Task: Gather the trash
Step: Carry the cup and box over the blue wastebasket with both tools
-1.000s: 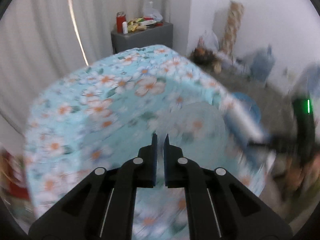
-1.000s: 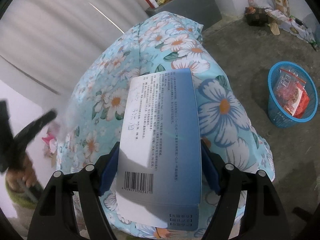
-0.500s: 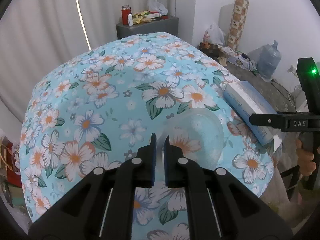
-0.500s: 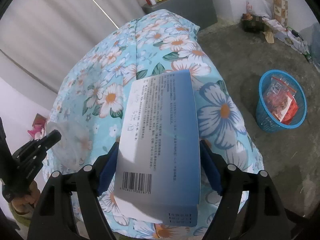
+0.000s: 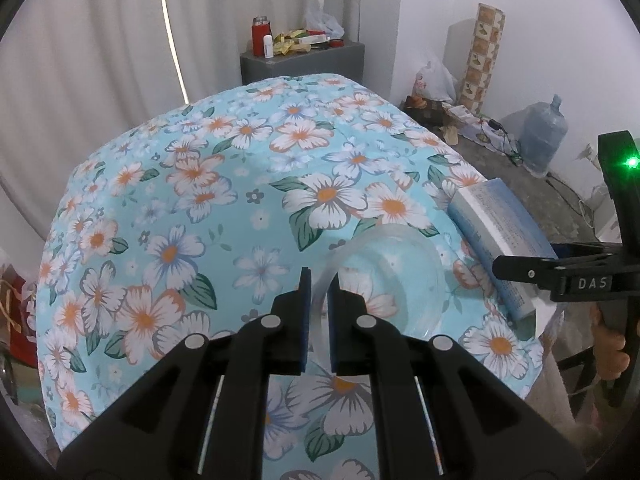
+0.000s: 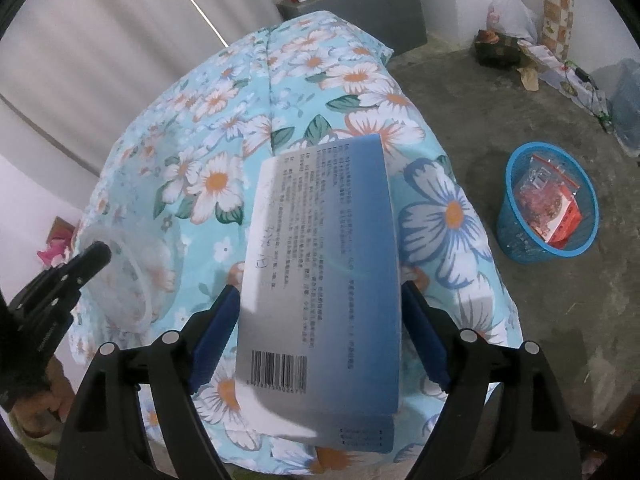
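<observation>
where the floral cloth (image 5: 168, 208) covers the bench: left hand-held gripper (image 5: 319, 280) clamped on the rim of a clear plastic bowl (image 5: 394, 268) resting on the cloth. right hand-held gripper (image 6: 320, 300), jaws just been widening, blue-white box (image 6: 320, 264) between them at the bench edge. blue basket (image 6: 546, 204) on the floor, wrappers inside.

Bowl (image 5: 384, 276) left of box (image 5: 496, 240) on table (image 5: 200, 200)

Clear plastic bowl (image 5: 394, 276) and flat blue-white printed box (image 6: 320, 276), side by side on floral cloth (image 5: 192, 200).
</observation>
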Demonstrator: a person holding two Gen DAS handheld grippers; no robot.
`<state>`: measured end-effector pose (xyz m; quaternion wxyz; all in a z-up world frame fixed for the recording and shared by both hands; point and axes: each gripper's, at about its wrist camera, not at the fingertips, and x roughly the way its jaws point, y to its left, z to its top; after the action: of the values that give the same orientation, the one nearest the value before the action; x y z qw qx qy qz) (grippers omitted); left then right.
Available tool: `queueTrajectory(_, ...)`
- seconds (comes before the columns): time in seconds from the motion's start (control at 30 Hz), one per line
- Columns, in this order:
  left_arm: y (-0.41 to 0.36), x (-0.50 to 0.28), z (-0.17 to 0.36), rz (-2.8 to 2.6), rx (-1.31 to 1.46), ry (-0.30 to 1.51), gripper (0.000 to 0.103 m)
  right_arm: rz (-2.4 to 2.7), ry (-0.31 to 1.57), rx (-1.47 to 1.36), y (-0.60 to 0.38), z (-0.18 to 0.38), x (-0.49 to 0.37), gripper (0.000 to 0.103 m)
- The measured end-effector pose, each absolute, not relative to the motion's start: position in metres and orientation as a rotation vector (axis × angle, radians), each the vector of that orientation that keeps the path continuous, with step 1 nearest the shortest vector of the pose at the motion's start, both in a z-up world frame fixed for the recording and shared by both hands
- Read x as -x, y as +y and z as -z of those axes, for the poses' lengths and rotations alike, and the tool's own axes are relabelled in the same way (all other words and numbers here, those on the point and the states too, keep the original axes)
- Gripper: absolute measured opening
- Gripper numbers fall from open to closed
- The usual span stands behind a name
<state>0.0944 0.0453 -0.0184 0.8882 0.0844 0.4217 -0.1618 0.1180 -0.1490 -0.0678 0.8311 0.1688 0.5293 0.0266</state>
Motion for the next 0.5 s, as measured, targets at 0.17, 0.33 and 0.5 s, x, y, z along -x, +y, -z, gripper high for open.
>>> queueTrajectory(0.17,0.0417,-0.0929,0.0188,0.329,-0.202,0.868,0.004,-0.04,1.118,-0.32,-0.1467,0.067,-0.1175,0.079)
queueTrajectory(0.33,0.0398,-0.092,0.0191,0.326,-0.212,0.864,0.004,-0.035,1.111,-0.308,-0.1468,0.0667,-0.1166,0.079)
queueTrajectory(0.5,0.038,-0.0918,0.019,0.323,-0.22,0.861,0.004,-0.042,1.104,-0.326,-0.1495,0.0661,-0.1151,0.075)
